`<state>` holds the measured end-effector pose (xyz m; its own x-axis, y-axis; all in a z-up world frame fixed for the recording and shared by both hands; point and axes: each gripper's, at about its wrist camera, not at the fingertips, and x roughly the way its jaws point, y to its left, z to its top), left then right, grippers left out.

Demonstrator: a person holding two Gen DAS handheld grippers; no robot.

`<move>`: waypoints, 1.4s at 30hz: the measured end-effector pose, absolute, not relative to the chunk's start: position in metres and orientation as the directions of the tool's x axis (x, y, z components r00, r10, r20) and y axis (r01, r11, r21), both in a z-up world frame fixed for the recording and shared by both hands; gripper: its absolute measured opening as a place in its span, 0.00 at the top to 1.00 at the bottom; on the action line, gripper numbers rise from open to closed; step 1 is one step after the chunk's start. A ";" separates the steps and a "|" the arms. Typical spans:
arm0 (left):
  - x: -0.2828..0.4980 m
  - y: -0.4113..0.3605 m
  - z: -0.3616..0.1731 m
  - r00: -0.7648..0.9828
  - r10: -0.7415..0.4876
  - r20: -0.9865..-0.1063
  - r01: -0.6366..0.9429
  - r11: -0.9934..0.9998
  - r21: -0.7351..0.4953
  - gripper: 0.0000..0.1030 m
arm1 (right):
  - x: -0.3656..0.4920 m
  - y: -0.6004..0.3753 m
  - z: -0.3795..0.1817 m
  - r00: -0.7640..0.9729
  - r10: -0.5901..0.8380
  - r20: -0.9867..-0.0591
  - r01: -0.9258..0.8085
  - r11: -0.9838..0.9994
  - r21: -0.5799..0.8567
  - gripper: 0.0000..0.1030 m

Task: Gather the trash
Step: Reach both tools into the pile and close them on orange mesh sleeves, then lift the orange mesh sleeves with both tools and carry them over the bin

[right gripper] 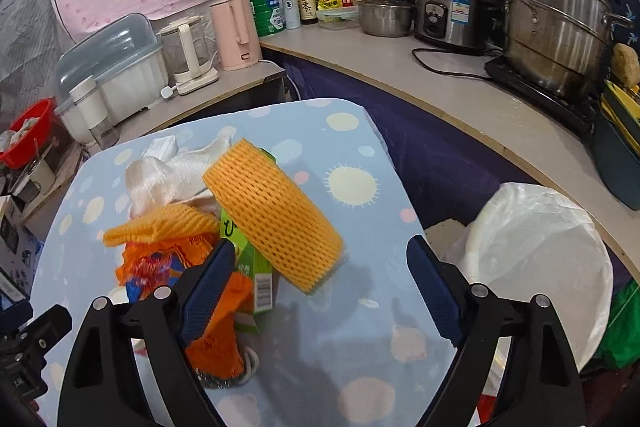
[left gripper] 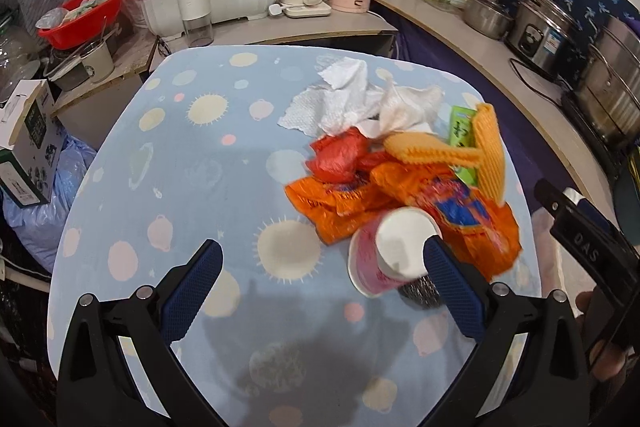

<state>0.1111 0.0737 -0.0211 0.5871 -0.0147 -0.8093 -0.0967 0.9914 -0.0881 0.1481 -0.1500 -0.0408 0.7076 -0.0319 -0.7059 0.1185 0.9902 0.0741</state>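
Observation:
A heap of trash lies on the right half of the blue spotted table (left gripper: 168, 163): white paper towels (left gripper: 344, 99), a red bag (left gripper: 336, 157), an orange snack wrapper (left gripper: 400, 199), orange foam fruit nets (left gripper: 486, 151), a green carton (left gripper: 464, 123) and a pink-and-white paper cup (left gripper: 394, 251) on its side. My left gripper (left gripper: 320, 259) is open and empty; its right finger (left gripper: 448, 271) is by the cup. My right gripper (right gripper: 320, 267) is open and empty, with a foam net (right gripper: 276, 215) between its fingers and the green carton (right gripper: 252, 275) beside the left finger.
A bin lined with a white bag (right gripper: 536, 267) stands right of the table. Behind runs a counter (right gripper: 460, 95) with steel pots (right gripper: 556, 27), a rice cooker (right gripper: 452, 11), kettles (right gripper: 236, 31) and bottles. A red basin (left gripper: 88, 11) and boxes (left gripper: 28, 147) are on the left.

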 end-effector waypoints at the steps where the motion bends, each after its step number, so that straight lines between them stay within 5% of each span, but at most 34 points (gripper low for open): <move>1: 0.116 0.075 -0.022 0.587 -0.011 -0.809 -0.102 0.991 -0.087 0.07 | 0.157 -0.148 -0.044 0.709 -0.025 -0.705 0.111 0.991 0.077 0.19; 7: 0.139 0.076 -0.028 0.585 -0.011 -0.811 -0.106 0.990 -0.090 0.07 | 0.197 -0.143 -0.066 0.676 0.010 -0.737 0.099 0.990 0.104 0.34; 10: 0.148 0.074 -0.032 0.579 -0.020 -0.815 -0.099 0.991 -0.094 0.07 | 0.207 -0.142 -0.074 0.660 0.027 -0.751 0.093 0.989 0.117 0.50; 13: 0.155 0.070 -0.034 0.574 -0.040 -0.818 -0.084 0.991 -0.107 0.07 | 0.210 -0.142 -0.081 0.649 0.050 -0.759 0.078 0.988 0.132 0.73; 15: 0.160 0.066 -0.034 0.572 -0.053 -0.818 -0.073 0.991 -0.116 0.07 | 0.210 -0.142 -0.084 0.646 0.054 -0.761 0.071 0.989 0.130 0.97; 16: 0.163 0.064 -0.033 0.572 -0.063 -0.818 -0.067 0.990 -0.124 0.07 | 0.209 -0.141 -0.085 0.646 0.051 -0.762 0.070 0.990 0.125 1.00; 27: 0.194 0.048 -0.020 0.569 -0.185 -0.801 -0.040 0.967 -0.252 0.07 | 0.193 -0.159 -0.076 0.664 0.068 -0.744 0.079 0.984 0.161 0.96; 28: 0.199 0.045 -0.022 0.559 -0.189 -0.807 -0.041 0.966 -0.254 0.07 | 0.192 -0.159 -0.075 0.665 0.069 -0.744 0.080 0.983 0.163 0.91; 30: 0.207 0.041 -0.028 0.538 -0.203 -0.819 -0.042 0.963 -0.266 0.07 | 0.190 -0.159 -0.076 0.667 0.069 -0.742 0.079 0.983 0.163 0.51; 33: 0.216 0.037 -0.037 0.516 -0.219 -0.828 -0.047 0.958 -0.282 0.08 | 0.186 -0.157 -0.076 0.682 0.074 -0.728 0.071 0.984 0.166 0.40; 40: 0.226 0.033 -0.054 0.455 -0.271 -0.848 -0.024 0.949 -0.316 0.53 | 0.204 -0.143 -0.093 0.660 0.099 -0.744 0.025 0.988 0.154 0.32; 42: 0.227 0.033 -0.056 0.445 -0.280 -0.851 -0.016 0.947 -0.320 0.69 | 0.208 -0.142 -0.097 0.654 0.109 -0.748 0.018 0.987 0.160 0.43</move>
<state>0.2268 0.0332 -0.0565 0.4454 -0.2798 -0.8505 -0.0159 0.9473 -0.3200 0.2078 -0.1421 -0.0972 0.6542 0.1091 -0.7484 0.0183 0.9870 0.1599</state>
